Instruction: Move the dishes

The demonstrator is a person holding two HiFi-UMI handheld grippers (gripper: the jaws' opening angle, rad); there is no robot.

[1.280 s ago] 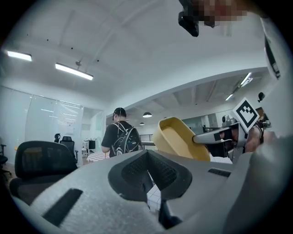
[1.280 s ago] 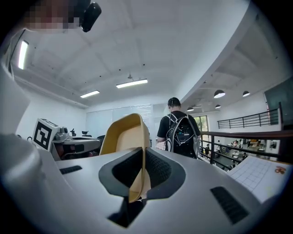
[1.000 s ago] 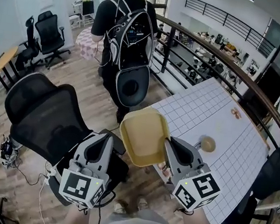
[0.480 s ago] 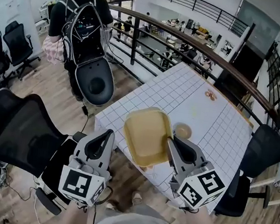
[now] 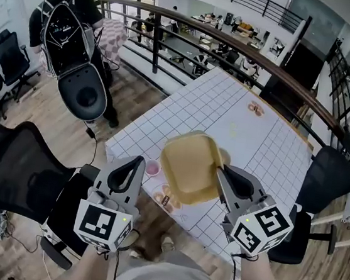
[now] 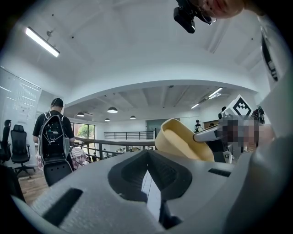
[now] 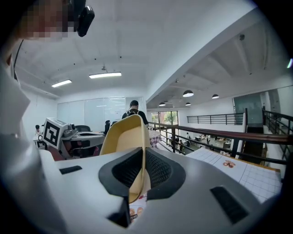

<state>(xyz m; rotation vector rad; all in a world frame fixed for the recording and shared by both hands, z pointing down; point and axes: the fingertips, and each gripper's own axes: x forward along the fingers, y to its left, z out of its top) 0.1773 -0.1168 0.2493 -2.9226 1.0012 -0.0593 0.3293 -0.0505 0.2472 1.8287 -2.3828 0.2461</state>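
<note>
Head view shows the right tool [image 5: 221, 169] clamped on the right rim of the yellow dish [image 5: 187, 166], held above the near corner of the gridded surface [image 5: 229, 111]. Its long axis runs away from the person, hollow side up, seemingly tilted. The left tool [image 5: 139, 161], jaws together and empty, hangs off the surface's left edge; bare grid lies beyond the dish.

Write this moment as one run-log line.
right gripper: shut on rim of tan square plastic dish | left gripper: shut, empty | dish: in the air by white gridded table
</note>
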